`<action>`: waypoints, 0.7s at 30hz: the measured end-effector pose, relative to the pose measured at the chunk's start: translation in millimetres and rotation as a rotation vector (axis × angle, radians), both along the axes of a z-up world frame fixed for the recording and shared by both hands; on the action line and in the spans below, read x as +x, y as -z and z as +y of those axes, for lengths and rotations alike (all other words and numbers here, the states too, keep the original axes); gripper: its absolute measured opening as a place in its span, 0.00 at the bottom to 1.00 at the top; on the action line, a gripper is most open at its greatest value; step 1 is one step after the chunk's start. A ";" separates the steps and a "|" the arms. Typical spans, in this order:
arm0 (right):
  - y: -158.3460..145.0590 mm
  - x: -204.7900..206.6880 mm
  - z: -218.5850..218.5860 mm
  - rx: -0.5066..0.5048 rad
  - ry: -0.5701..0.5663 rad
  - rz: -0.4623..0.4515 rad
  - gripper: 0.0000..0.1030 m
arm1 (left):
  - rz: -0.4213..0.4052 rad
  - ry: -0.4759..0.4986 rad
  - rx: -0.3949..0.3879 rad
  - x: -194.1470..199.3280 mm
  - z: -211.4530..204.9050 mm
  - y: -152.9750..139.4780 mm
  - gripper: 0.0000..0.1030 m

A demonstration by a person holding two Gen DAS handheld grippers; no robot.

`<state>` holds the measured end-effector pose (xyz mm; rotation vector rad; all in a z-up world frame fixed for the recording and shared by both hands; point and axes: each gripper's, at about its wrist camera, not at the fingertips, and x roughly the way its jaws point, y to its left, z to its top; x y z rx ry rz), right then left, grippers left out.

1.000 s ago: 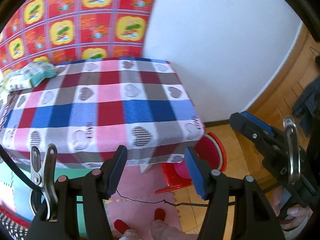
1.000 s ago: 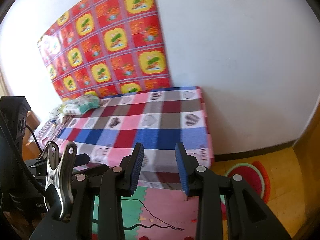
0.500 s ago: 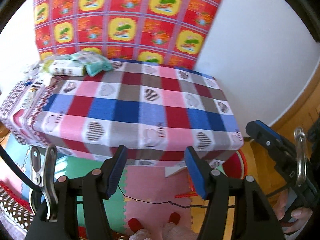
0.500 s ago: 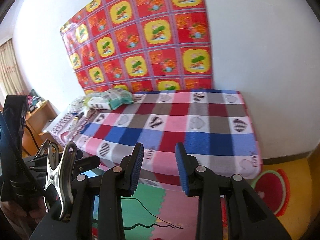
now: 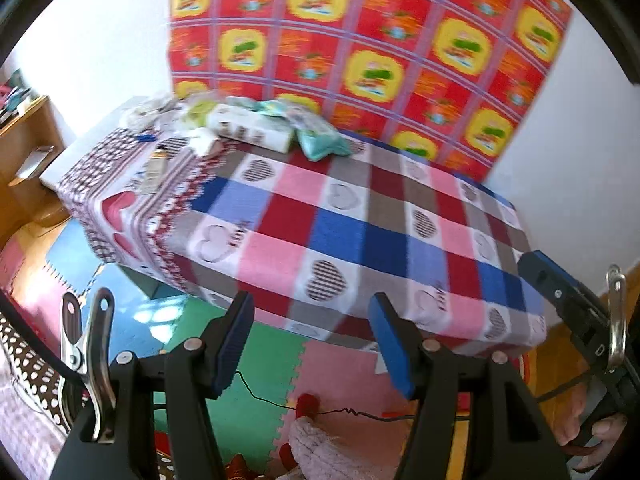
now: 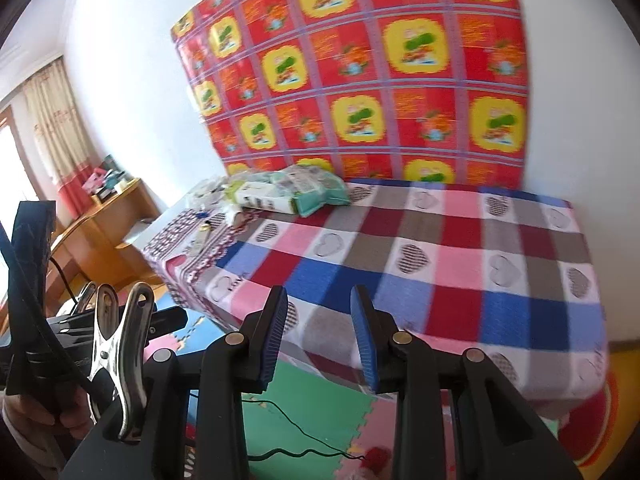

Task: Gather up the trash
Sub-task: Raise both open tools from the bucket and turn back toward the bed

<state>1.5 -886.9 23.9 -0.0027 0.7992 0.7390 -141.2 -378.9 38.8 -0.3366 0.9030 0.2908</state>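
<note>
Approach step: both grippers, left [image 5: 312,340] and right [image 6: 320,332], jaws parted and empty; next, reach packets [image 5: 256,128] at bed's [image 5: 360,240] far left corner

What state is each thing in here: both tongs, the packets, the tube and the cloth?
Left tongs: open, empty, short of the table.
Right tongs: open, narrower gap, empty.
Packets: piled at the table's far corner by the wall, untouched.
Tube: lying flat near the pile, apart from both tongs.
Cloth: spread flat over the table, edges hanging down.
Wire: loose on the floor mats.
</note>
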 end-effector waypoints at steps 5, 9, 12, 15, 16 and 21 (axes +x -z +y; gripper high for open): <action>4.2 18.5 35.6 0.011 -0.067 0.010 0.33 | 0.005 -0.064 0.020 10.4 35.3 -0.6 0.61; 8.6 34.3 60.5 0.022 -0.109 0.028 0.33 | 0.007 -0.101 0.028 23.1 63.0 3.0 0.61; 14.3 47.4 77.3 0.020 -0.142 0.037 0.33 | 0.022 -0.138 0.021 35.4 82.4 9.9 0.61; 20.1 59.5 91.8 0.016 -0.169 0.049 0.36 | 0.032 -0.168 0.017 44.1 96.6 16.7 0.61; 22.8 63.4 96.0 0.015 -0.179 0.055 0.36 | 0.034 -0.181 0.018 47.2 103.1 19.3 0.61; 34.3 80.2 121.6 -0.003 -0.219 0.067 0.37 | 0.053 -0.222 0.007 57.1 130.6 27.8 0.61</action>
